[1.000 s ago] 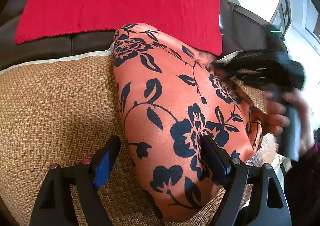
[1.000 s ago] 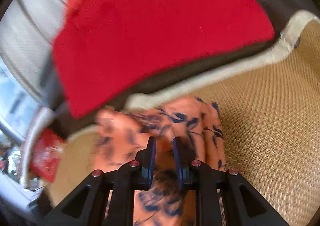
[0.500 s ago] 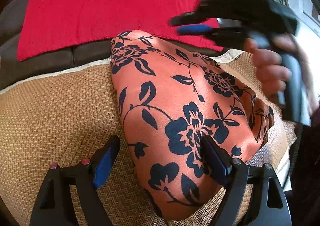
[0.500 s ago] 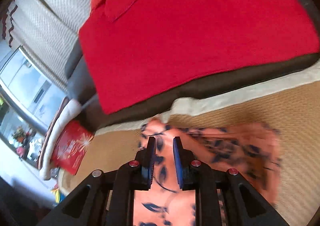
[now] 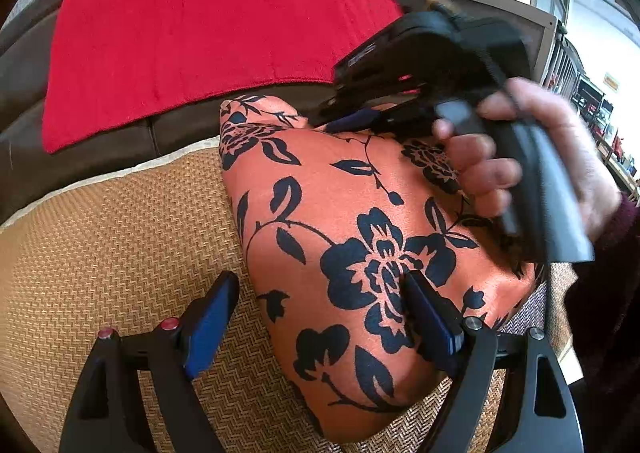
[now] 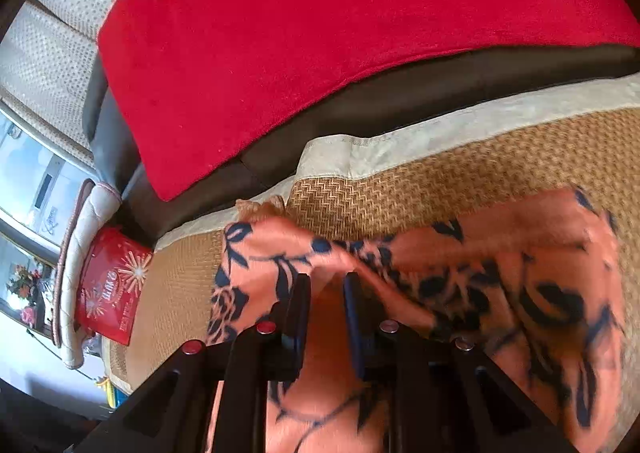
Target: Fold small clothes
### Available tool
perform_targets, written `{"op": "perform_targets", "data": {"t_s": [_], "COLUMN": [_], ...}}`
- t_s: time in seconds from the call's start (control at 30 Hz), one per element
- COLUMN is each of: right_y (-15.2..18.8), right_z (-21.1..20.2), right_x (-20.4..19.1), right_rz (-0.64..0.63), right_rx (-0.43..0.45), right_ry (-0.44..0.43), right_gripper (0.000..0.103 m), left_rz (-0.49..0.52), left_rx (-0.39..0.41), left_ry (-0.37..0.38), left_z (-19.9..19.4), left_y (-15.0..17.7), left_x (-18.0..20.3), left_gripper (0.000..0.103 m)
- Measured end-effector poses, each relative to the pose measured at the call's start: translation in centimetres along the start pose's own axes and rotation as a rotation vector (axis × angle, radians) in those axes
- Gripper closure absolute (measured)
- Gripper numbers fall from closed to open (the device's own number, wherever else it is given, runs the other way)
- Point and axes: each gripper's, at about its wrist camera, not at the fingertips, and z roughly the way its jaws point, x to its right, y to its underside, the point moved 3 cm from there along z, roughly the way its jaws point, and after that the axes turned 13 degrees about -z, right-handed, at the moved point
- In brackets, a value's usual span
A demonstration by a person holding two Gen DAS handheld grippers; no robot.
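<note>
**Right tool carries the far corner back over the garment**

Since a second ago my right tool [image 5: 352, 121] has swung from the far right edge of the garment up and across to its far end, and the fabric in its own view has gone from hanging straight to trailing off to the right.

My left tool [image 5: 316, 317] is spread wide and holds nothing: its left finger sits on the woven mat [image 5: 100, 245], its right finger rests on top of the orange floral garment [image 5: 340, 213] near the big flower. I judge it is acting as a hold-down, not a grasp.

My right tool, seen from its own camera [image 6: 326, 293], has its fingers drawn close with a fold of the orange cloth [image 6: 500, 253] between them, so I read it as pinching the garment's edge, though blur makes contact hard to confirm.

The garment lies on the mat in front of a red cloth [image 5: 208, 33] draped over the dark sofa back. Its long axis runs away from my left tool toward the sofa, narrowing at the far end. The right tool is at that far end, so the fold should come along that axis toward the left tool, which is nearest the landing spot and must clear out first.
</note>
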Motion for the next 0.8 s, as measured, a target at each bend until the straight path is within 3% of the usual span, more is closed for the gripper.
{"op": "perform_targets", "data": {"t_s": [0.4, 0.5, 0.6, 0.8], "right_y": [5.9, 8.0, 10.7, 11.5], "right_z": [-11.8, -12.6, -10.7, -10.3], "right_x": [0.2, 1.1, 3.6, 5.3], "right_rz": [0.018, 0.043, 0.126, 0.185], "right_rx": [0.161, 0.147, 0.066, 0.106], "right_ry": [0.075, 0.108, 0.128, 0.051], "right_gripper": [0.081, 0.081, 0.081, 0.086], "left_rz": [0.005, 0.001, -0.002, -0.015], "left_rx": [0.014, 0.019, 0.016, 0.013], "left_ry": [-0.026, -0.032, -0.035, -0.029], "left_z": [0.3, 0.4, 0.7, 0.6], "left_y": [0.3, 0.5, 0.7, 0.7], "left_x": [1.8, 2.1, 2.1, 2.0], "left_gripper": [0.017, 0.015, 0.013, 0.012]}}
